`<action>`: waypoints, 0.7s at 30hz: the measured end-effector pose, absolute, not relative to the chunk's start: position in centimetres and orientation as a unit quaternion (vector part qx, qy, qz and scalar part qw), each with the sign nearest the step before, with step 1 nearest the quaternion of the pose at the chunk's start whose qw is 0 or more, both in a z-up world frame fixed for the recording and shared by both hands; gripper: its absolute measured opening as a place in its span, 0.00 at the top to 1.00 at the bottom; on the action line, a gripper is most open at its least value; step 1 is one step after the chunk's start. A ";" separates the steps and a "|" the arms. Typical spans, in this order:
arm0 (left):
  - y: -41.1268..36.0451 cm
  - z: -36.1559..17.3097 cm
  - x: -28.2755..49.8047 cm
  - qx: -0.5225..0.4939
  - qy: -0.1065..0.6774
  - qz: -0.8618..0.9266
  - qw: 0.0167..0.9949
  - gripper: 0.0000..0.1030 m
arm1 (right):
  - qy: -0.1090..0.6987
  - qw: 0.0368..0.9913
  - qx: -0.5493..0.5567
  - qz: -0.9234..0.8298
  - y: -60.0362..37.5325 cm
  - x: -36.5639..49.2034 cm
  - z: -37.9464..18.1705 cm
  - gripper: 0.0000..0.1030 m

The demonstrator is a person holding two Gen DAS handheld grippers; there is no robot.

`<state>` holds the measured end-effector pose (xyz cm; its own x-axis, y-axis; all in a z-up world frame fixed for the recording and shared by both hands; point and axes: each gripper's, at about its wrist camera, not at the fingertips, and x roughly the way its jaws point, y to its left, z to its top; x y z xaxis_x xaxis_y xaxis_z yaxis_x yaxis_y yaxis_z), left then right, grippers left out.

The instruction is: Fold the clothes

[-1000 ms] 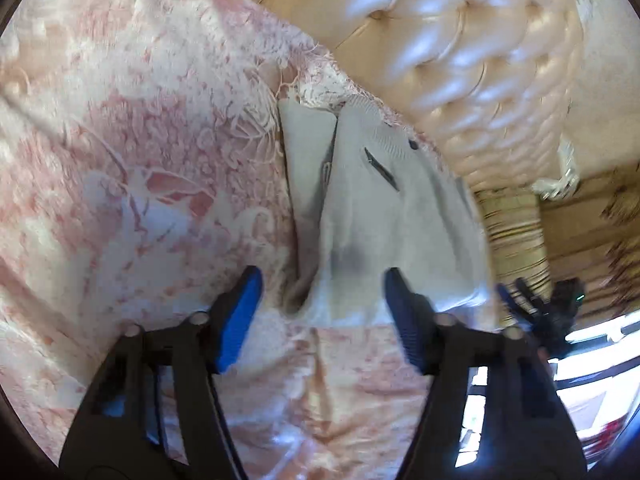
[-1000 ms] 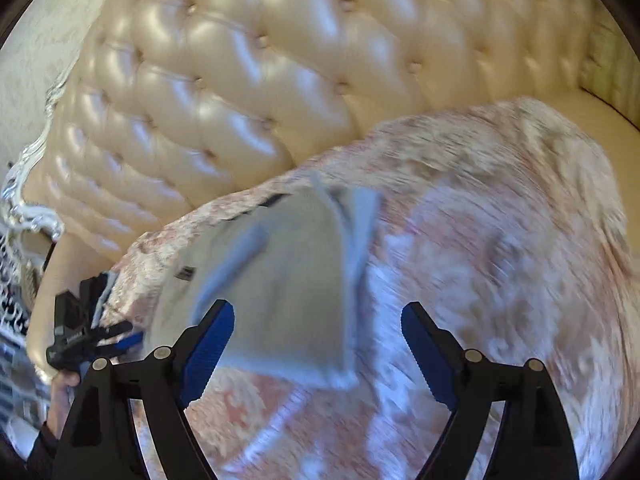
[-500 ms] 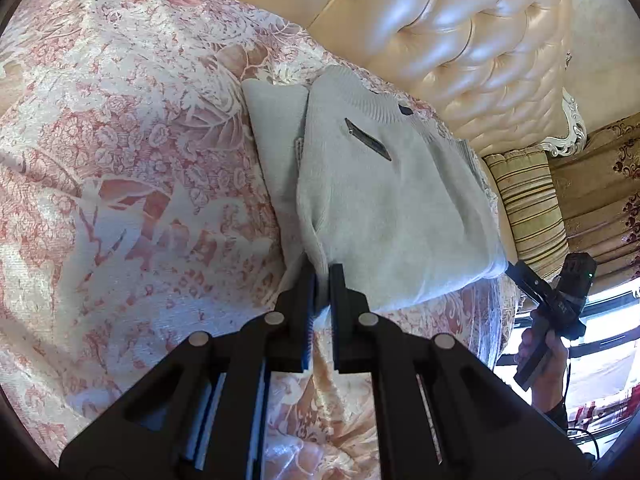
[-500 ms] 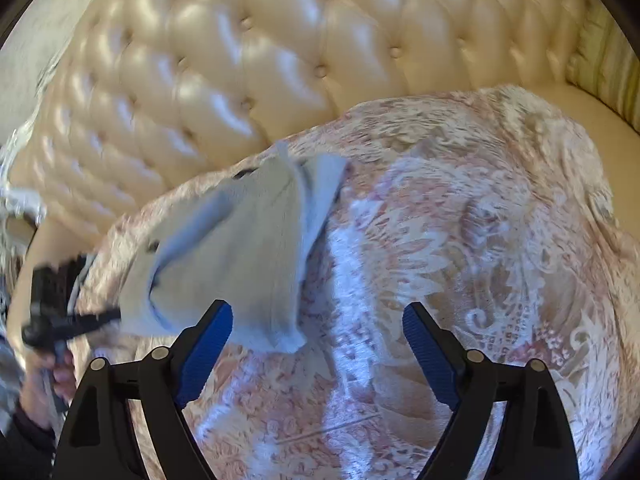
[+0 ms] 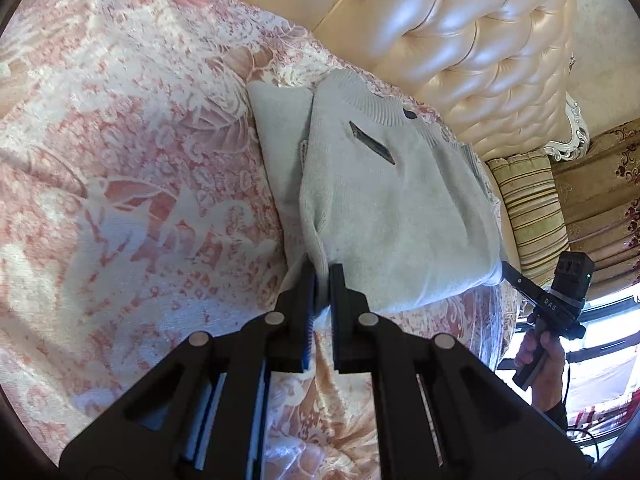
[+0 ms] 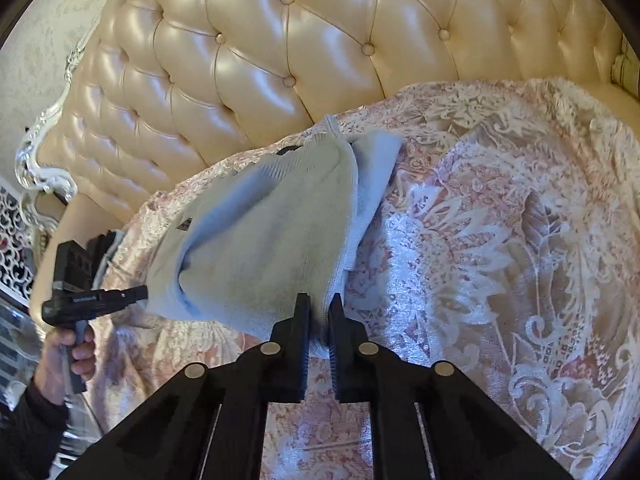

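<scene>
One grey sweater (image 5: 384,208), partly folded, lying on pink floral bedspread (image 5: 120,184) close to tufted cream headboard (image 5: 460,40). Neckband toward headboard; a narrower folded panel, probably a sleeve, tucked alongside body on bed-centre side. Near hem edge raised slightly off bedspread.

Left hand-held gripper (image 5: 322,280) clamped on one near hem corner, fingers together with knit between. Right hand-held gripper (image 6: 318,312) likewise closed on the other near hem corner; from its camera, left unit visible at sweater's far bottom corner, gripped by person's hand.

Step in hand, by judgement: bottom-to-top fold, hem pinched at both corners, ready to carry. Side folds look done already.

Next move likely calls for: lifting both corners together, level, travelling toward neckband, keeping hem taut between the two units so middle does not sag; laying hem along collar line, then releasing both. Risk: tucked panel dragged out of place if lifted too fast.

Striped cushion (image 5: 528,208) beyond bed edge.
</scene>
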<state>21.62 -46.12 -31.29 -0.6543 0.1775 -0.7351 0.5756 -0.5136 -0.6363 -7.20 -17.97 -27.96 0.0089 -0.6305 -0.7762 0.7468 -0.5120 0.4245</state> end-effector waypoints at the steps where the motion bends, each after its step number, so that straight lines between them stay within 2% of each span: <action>1: -46.2 -31.0 21.8 0.393 0.473 -0.777 0.131 0.92 | 0.069 0.490 0.510 -0.704 -18.0 -7.2 -27.8 0.94; 7: -46.5 -29.9 22.6 0.397 0.454 -0.783 0.151 0.93 | 0.085 0.463 0.499 -0.727 -17.9 -8.7 -26.7 0.94; 14: -46.5 -30.7 23.2 0.402 0.469 -0.769 0.167 0.94 | 0.094 0.431 0.501 -0.745 -17.7 -8.8 -27.4 0.93; 16: -46.8 -29.9 24.0 0.394 0.468 -0.769 0.188 0.89 | 0.104 0.412 0.492 -0.759 -17.3 -8.2 -27.0 0.90; 17: -47.1 -29.5 24.6 0.390 0.466 -0.768 0.201 0.78 | 0.110 0.402 0.487 -0.767 -17.1 -8.0 -26.7 0.85; 18: -47.6 -29.0 25.4 0.382 0.467 -0.769 0.215 0.61 | 0.117 0.385 0.475 -0.783 -16.5 -7.9 -25.9 0.81; 19: -48.2 -28.4 26.5 0.367 0.471 -0.769 0.228 0.55 | 0.126 0.370 0.462 -0.796 -15.8 -8.0 -25.0 0.81; 21: -49.2 -27.1 27.7 0.328 0.476 -0.780 0.241 0.52 | 0.143 0.341 0.435 -0.821 -14.5 -8.1 -23.0 0.80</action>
